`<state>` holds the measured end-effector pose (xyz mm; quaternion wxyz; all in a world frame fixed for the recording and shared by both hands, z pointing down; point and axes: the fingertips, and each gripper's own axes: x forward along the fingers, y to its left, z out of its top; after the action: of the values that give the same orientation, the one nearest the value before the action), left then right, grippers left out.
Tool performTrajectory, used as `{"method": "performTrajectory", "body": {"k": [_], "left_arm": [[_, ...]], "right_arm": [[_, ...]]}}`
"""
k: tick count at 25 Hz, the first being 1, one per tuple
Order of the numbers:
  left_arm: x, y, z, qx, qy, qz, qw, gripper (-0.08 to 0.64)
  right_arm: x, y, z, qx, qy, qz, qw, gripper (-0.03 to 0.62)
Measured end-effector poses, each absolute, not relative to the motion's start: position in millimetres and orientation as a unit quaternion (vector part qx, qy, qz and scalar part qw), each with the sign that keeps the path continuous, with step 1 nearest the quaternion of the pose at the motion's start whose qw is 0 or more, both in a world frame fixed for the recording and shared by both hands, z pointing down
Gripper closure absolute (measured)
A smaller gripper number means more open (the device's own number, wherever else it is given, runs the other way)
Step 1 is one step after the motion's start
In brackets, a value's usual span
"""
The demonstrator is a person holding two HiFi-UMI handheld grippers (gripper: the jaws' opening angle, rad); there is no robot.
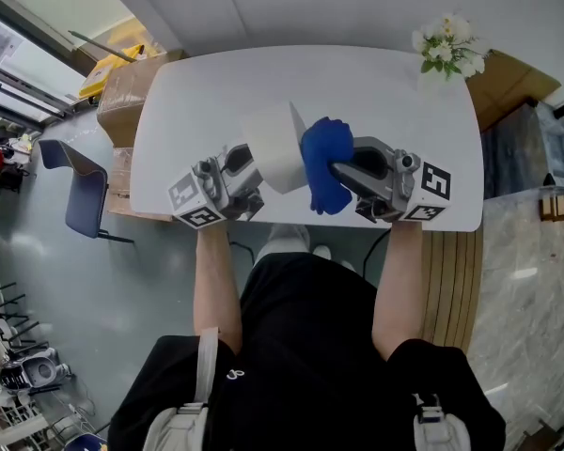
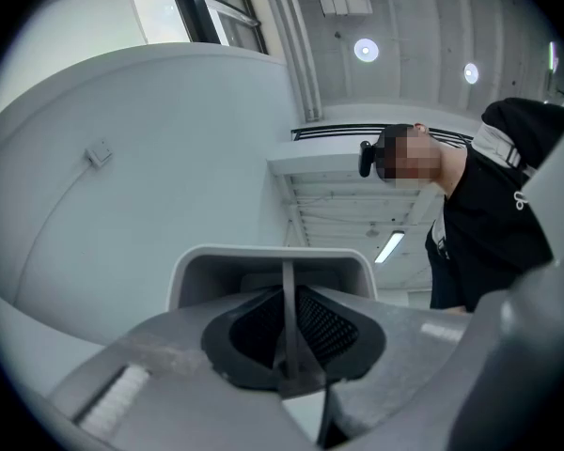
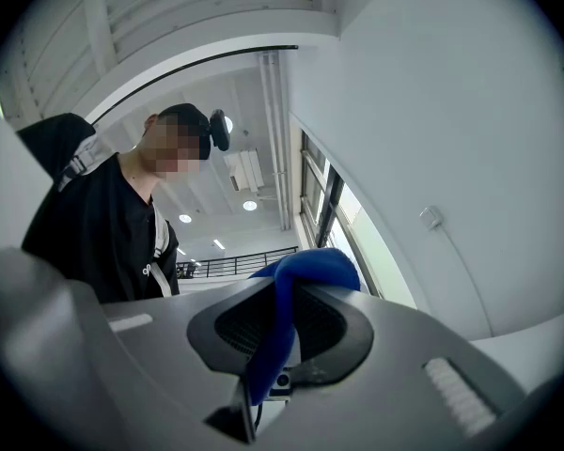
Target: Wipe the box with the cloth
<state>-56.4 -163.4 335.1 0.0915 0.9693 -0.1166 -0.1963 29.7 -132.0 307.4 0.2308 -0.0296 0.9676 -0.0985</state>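
The white table [image 1: 385,92] lay under both grippers, stretching away ahead of them. The white box [image 1: 277,144] stood just in front of the left gripper [image 1: 247,165] and to the inner side of the right gripper [image 1: 346,172]. In the left gripper view the jaws were closed narrowly on a thin wall of the box, which rose between the dark pads [image 2: 324,327]. The blue cloth [image 1: 324,163] was bunched at the right gripper's tip, touching the box's side. In the right gripper view the jaws were clamped on a fold of the cloth. Small white flowers [image 1: 448,45] stood well beyond the right gripper.
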Motion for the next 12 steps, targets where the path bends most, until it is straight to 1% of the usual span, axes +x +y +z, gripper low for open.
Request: {"method": "performTrajectory", "body": {"k": [5,12], "left_arm": [[-45,-169,351,0.975,-0.134,-0.148,0.093,0.512],[-28,-178,392,0.982,-0.165,-0.026,0.093,0.514]], "right_arm": [[42,-144,305,-0.069,0.962,-0.096,0.246,0.541],[54,-162,307,-0.13,0.955,-0.095,0.247,0.541]]}}
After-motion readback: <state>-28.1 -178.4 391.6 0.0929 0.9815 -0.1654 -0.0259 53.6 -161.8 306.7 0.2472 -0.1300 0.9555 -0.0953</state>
